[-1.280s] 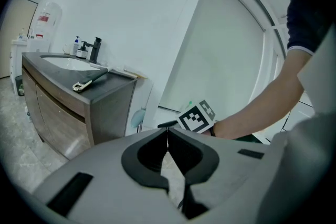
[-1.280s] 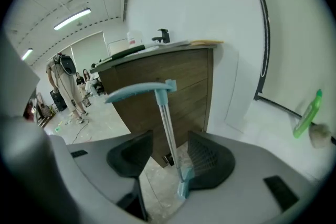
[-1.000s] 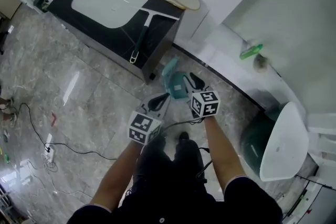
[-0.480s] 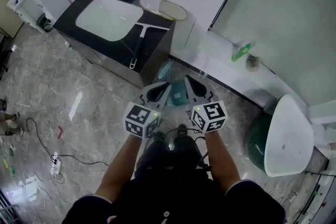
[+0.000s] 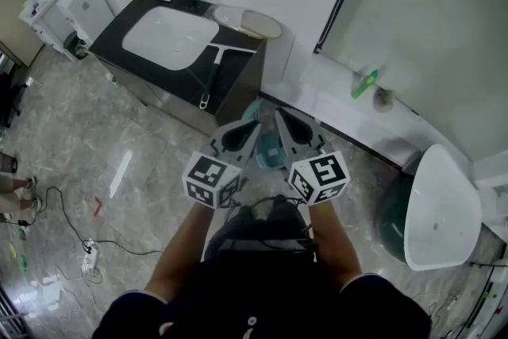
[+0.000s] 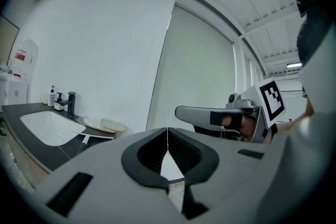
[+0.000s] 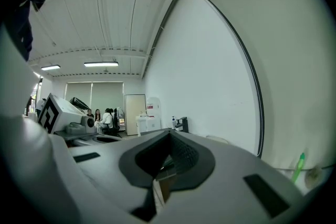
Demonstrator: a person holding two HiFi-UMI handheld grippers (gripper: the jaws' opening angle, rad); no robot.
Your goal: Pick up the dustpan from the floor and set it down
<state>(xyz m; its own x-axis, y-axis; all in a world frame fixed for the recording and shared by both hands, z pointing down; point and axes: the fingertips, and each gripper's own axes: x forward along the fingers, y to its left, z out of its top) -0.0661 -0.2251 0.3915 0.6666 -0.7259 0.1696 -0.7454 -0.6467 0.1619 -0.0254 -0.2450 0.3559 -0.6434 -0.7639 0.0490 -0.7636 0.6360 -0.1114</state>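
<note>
In the head view, the left gripper (image 5: 252, 125) and the right gripper (image 5: 279, 115) are held side by side in front of the person, both pointed toward the far wall. The teal dustpan (image 5: 267, 150) is seen in the gap between them and below them, down by the floor (image 5: 103, 139). It is just right of the near corner of the dark surface (image 5: 238, 79). It is partly covered by both grippers, so how it stands cannot be told. A white sink (image 5: 169, 34) is set into the surface, and a squeegee (image 5: 213, 71) is laid to the right of it.

In the left gripper view, the left gripper (image 6: 167, 131) is seen clenched. Its jaw tips are pressed together with only a hairline between them, and nothing is gripped. The right gripper is seen to the right, near it but apart from it. The sink and the surface are seen low at the far left, against the white wall.

In the right gripper view, the right gripper (image 7: 168, 134) is likewise closed tip to tip, and nothing is held between its jaws. The left gripper is seen at the left edge. A few people (image 7: 105, 115) are seen far off in the room beyond it. A green bottle (image 7: 300, 162) is seen low at the far right, by the wall.
</note>
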